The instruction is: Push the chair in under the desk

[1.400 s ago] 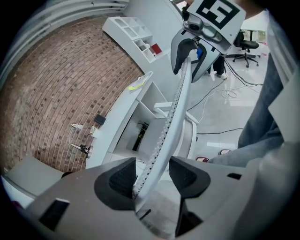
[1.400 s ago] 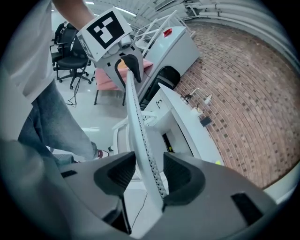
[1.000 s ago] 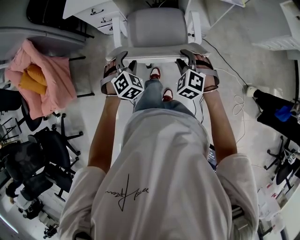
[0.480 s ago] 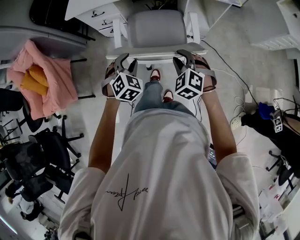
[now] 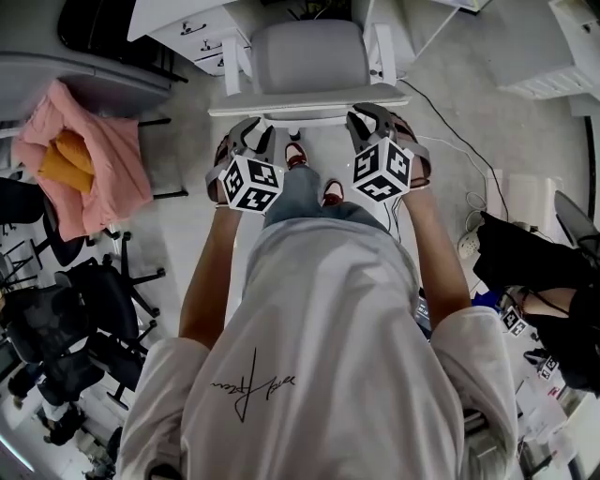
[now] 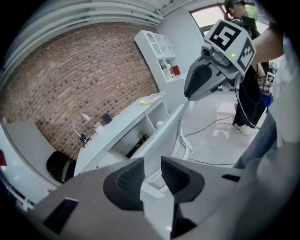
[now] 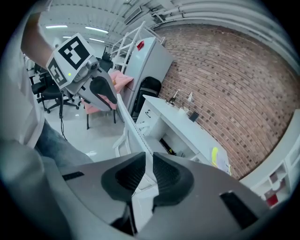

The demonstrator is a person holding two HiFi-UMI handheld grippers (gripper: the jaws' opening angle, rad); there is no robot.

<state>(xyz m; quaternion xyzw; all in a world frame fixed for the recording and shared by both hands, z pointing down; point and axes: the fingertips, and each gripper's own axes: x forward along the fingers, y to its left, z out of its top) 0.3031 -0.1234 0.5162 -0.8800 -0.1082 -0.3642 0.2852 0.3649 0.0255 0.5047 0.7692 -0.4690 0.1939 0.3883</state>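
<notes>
A white-grey chair (image 5: 309, 56) faces the white desk (image 5: 178, 14) at the top of the head view. Its backrest's top edge (image 5: 309, 101) runs across just in front of me. My left gripper (image 5: 251, 131) straddles that edge near its left end. Its jaws are closing with the edge (image 6: 164, 136) between the pads, and a gap is still showing. My right gripper (image 5: 367, 120) sits near the edge's right end. Its jaws are closing too, and their pads lie tight against the thin edge (image 7: 133, 126). The desk (image 6: 122, 122) stands beyond the chair, along the brick wall.
A pink cloth (image 5: 84, 159) hangs over a chair at the left, with black office chairs (image 5: 84, 319) below it. Cables (image 5: 459, 150) trail over the floor at the right. A person in black (image 5: 534, 262) stands there. White shelving (image 5: 562, 56) is at the far right.
Both grippers' jaws have narrowed round the backrest's top edge. The grippers have shifted slightly forward. The person in black at the right has moved further into view.
</notes>
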